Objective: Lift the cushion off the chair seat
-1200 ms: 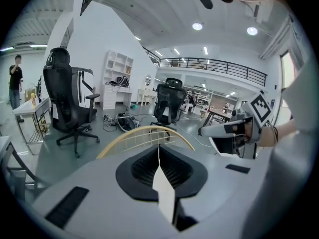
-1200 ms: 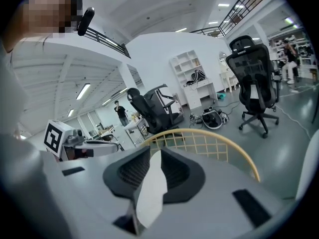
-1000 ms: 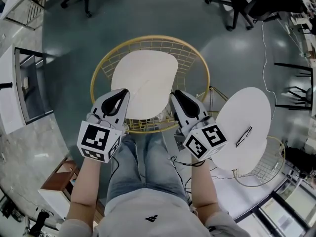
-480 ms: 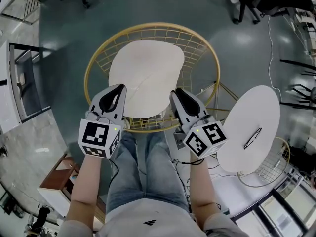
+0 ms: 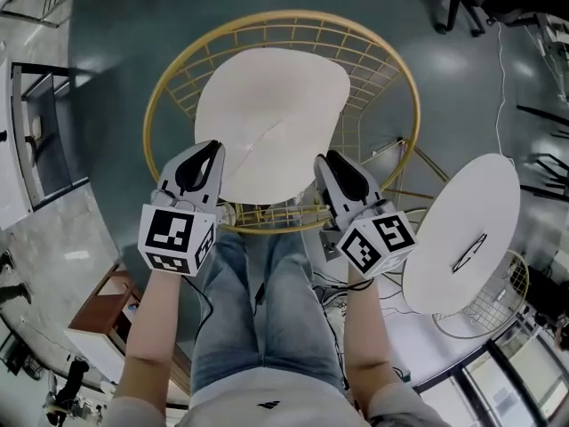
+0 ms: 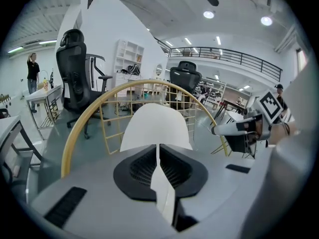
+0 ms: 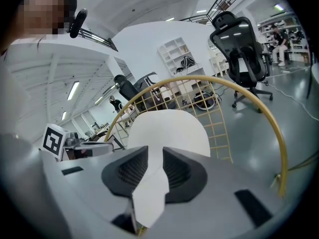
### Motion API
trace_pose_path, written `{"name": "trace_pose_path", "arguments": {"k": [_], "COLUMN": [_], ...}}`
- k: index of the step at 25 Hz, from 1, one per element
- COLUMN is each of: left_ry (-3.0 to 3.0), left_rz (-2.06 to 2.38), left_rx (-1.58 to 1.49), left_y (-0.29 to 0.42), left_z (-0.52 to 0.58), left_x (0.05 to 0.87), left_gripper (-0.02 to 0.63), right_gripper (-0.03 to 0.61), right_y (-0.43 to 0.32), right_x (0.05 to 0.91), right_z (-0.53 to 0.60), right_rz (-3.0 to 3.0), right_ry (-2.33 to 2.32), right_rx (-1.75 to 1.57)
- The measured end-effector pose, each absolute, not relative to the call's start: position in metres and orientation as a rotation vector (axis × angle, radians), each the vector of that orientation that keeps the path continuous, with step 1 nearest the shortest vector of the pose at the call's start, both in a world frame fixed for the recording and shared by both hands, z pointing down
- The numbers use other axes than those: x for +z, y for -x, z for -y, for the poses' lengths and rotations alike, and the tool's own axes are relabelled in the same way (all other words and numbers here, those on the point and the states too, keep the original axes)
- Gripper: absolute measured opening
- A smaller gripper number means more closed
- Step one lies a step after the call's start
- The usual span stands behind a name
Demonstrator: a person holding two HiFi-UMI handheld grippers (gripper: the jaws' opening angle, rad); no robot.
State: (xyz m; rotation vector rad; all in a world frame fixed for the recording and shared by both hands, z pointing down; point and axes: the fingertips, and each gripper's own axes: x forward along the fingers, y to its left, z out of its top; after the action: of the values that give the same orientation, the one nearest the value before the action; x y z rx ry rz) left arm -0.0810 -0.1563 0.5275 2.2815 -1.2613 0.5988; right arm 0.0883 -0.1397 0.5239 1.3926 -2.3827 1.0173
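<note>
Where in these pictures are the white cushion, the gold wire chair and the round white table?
White cushion [image 5: 267,105]: head view, middle of its top.
Gold wire chair [image 5: 277,12]: head view, far rim.
Round white table [image 5: 471,194]: head view, bare top.

A round white table [image 5: 462,212] bears a slim dark object [image 5: 468,252] — black office chairs [image 6: 74,73] and shelving [image 6: 128,59] stand beyond.

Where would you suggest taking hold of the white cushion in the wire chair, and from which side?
Grip the thin near edge of the cushion, coming over the low front rim of the chair; its wire back rises round the far side.
</note>
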Motion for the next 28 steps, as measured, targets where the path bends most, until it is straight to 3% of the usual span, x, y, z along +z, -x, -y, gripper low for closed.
{"name": "trace_pose_path", "arguments": {"k": [13, 28], "left_ry": [-2.166, -2.040], "left_rz": [1.468, 1.439], "left_rx": [0.667, 0.744], "left_y": [0.115, 0.129], "left_z": [0.173, 0.176], "left_x": [0.578, 0.629], "left_gripper": [0.145, 0.198], "right_gripper": [0.095, 0.112], "right_y": [-0.096, -0.113], "right_x": [0.567, 0.601], "right_z": [0.137, 0.141], "right_rz": [2.336, 2.274], "right_ry": [-1.375, -1.386], "right_rx": [1.046, 1.071]}}
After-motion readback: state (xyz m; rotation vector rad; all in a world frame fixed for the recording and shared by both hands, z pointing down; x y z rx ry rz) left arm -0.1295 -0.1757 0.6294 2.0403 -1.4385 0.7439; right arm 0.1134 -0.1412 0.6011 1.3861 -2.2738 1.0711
